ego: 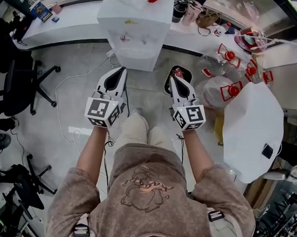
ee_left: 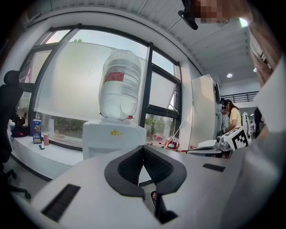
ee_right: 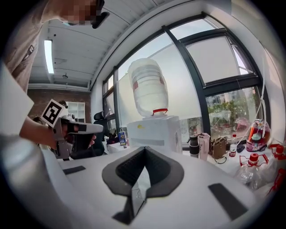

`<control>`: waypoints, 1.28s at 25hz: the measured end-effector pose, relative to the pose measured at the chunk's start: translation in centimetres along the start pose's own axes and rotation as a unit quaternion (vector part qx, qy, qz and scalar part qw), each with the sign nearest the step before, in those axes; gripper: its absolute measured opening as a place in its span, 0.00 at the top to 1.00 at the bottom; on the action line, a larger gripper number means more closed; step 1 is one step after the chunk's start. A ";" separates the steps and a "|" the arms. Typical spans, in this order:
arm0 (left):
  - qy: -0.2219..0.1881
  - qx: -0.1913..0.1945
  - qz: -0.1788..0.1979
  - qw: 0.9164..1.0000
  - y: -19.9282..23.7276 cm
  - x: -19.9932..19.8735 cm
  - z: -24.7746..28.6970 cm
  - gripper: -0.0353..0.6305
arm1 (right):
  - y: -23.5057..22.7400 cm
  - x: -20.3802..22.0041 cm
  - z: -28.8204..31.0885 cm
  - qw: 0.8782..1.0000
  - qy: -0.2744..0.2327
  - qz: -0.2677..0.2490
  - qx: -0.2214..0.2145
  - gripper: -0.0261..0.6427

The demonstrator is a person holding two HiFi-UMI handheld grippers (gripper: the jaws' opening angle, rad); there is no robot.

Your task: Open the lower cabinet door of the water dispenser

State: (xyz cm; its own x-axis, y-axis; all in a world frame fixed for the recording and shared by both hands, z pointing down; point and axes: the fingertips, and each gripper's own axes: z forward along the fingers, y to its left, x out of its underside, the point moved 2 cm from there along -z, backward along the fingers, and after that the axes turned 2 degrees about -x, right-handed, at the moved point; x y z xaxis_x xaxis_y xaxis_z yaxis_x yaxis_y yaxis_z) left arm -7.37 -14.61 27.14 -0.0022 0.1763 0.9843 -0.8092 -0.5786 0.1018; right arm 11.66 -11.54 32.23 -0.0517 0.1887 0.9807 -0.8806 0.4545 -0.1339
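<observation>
Water dispenser [ego: 136,42], bottle [ee_right: 149,87] clear only in gripper views, left gripper [ego: 123,69] and right gripper [ego: 172,78] jaws together

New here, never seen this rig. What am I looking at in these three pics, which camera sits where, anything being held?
No robot here: a person holds a hand-held gripper in each hand. The head view looks down from a camera on their head, showing the left gripper and right gripper, each with a marker cube at its back. The other two views come from cameras riding on the grippers, looking along their fingers. Both pairs of fingers are closed together, holding nothing. Ahead stands a white water dispenser with an upturned bottle on top, untouched. Behind it a white window ledge carries cups and a handbag. Clear bottles with red caps sit at the right.
</observation>
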 end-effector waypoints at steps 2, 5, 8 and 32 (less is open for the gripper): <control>-0.003 0.005 -0.008 1.000 0.5 2.0 1.0 0.93 | -1.3 2.2 0.8 1.000 -0.002 0.000 0.008 0.95; -0.006 0.008 -0.009 1.000 1.3 5.3 2.4 0.93 | -3.0 5.5 2.1 1.000 -0.005 0.003 0.018 0.95; -0.006 0.011 -0.004 1.000 2.1 8.7 3.7 0.93 | -3.8 9.1 3.7 1.000 -0.003 0.000 0.014 0.95; -0.033 0.016 0.029 0.999 5.3 28.8 11.3 0.93 | -9.0 29.5 10.4 0.999 -0.032 -0.038 -0.007 0.95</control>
State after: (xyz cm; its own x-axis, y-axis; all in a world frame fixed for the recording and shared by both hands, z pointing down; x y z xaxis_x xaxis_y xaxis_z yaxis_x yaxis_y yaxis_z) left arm -5.10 -21.66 57.63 -0.0092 0.0897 0.9959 -0.7900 -0.6113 0.0478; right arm 13.20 -19.10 63.87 -0.0149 0.0963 0.9952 -0.8764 0.4780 -0.0594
